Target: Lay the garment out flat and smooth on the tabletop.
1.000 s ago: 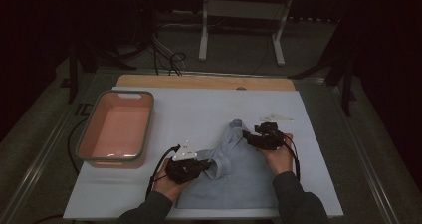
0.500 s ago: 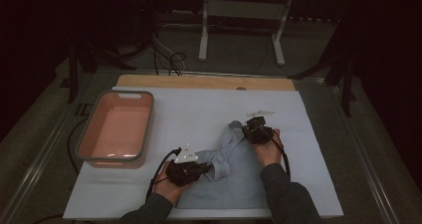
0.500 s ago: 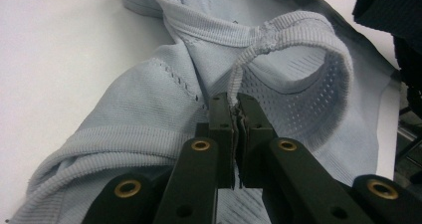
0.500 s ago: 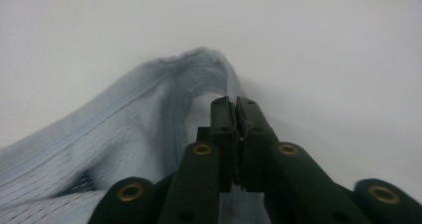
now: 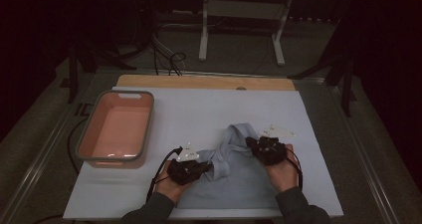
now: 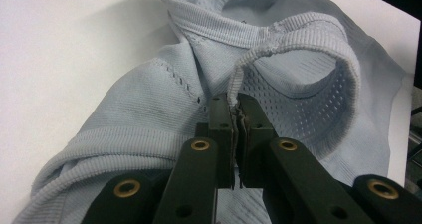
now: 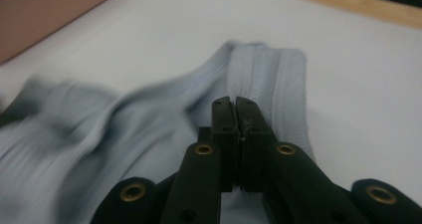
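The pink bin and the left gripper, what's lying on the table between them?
Nothing lies there: in the high view, bare white table cover separates the pink bin from the left gripper, which is clamped on the pale blue garment.

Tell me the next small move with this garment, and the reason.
Probably draw the two grippers apart to spread the light blue knit garment flat. The left gripper is shut on a ribbed edge, the right gripper looks shut on cloth, and the fabric between them lies bunched and twisted.
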The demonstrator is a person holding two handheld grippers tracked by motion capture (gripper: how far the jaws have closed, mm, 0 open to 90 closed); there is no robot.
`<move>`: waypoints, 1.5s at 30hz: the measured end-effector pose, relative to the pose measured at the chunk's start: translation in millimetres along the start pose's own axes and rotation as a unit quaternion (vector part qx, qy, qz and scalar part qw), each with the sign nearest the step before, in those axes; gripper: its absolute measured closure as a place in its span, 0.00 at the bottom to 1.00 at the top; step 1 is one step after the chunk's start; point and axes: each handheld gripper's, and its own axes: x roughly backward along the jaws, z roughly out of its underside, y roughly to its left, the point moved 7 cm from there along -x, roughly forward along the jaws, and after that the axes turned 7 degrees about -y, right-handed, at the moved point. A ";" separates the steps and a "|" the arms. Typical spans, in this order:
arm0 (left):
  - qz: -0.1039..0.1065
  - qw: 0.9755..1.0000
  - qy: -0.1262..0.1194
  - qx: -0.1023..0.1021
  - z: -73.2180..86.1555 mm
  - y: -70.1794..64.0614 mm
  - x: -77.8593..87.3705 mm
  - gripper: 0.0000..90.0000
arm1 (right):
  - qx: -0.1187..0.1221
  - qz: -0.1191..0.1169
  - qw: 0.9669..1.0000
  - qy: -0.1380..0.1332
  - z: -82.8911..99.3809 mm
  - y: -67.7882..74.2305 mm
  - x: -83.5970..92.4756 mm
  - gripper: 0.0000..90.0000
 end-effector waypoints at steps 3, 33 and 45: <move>-0.001 1.000 0.004 -0.002 0.4 1.2 -0.3 0.97 | 0.023 -0.021 0.999 0.013 18.8 16.4 12.0 0.98; -0.004 1.000 0.026 -0.009 7.2 0.8 -6.5 0.97 | -0.010 -0.075 0.997 -0.017 17.3 2.5 37.8 0.52; -0.007 1.000 0.028 -0.007 10.8 1.6 -6.9 0.97 | -0.080 -0.017 0.995 -0.052 -22.2 -47.8 5.1 0.47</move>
